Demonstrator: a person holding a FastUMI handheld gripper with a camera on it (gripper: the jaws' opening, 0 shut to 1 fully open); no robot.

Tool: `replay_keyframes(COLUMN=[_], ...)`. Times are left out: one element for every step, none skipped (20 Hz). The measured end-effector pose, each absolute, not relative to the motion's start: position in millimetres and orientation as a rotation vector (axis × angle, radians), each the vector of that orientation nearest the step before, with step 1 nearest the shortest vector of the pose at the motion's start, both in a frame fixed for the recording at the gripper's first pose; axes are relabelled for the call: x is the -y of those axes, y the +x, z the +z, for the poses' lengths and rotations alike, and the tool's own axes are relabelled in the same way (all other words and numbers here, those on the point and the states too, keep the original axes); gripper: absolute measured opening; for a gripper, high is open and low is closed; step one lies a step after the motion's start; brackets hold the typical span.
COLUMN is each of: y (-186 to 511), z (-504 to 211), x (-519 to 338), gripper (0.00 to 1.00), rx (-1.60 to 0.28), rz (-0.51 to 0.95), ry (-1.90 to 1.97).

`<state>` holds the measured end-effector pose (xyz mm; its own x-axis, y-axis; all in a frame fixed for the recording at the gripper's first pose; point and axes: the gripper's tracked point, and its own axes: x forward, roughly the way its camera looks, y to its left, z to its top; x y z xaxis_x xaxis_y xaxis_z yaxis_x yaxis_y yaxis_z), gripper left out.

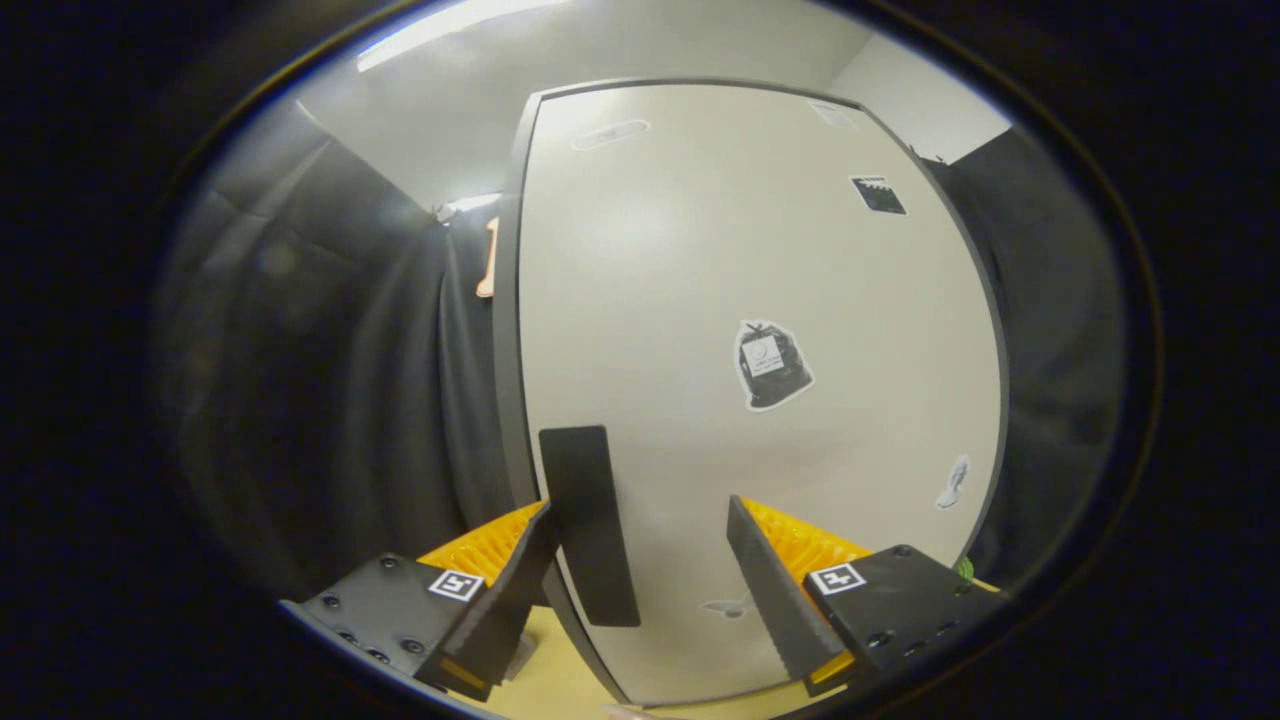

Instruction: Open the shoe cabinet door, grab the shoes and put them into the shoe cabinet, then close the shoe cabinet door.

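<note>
Shoe cabinet door (pixel 760 300) fills space just ahead of fingers, pale flat panel with dark edge, stickers on face. Dark handle strip (pixel 588 525) sits near its left edge, long axis running up-down. Gripper (pixel 650 560) spread open, grips nothing; left finger close beside handle, likely placed for pulling or pushing there. Whether door is fully closed, cannot tell. Shoes' position unknown.

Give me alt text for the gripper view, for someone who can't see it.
The open gripper faces a closed off-white shoe cabinet door, its fingers straddling the door's dark vertical handle near the door's edge. Stickers dot the door, including a dark bag-shaped one; black cloth hangs on both sides.
</note>
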<state>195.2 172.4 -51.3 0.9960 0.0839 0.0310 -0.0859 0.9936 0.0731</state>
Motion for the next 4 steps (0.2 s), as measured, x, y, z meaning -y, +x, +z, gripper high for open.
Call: replay_keyframes(y=[190,185,179,173], z=[-49,-46,-43,-39], x=[-174,-175,-177,-178], gripper=[1.00,1.00,1.00,1.00], rx=[0.031,0.038,0.046,0.056], rz=[0.090,0.095,0.099,0.102], ry=[0.074,0.073,0.071,0.069])
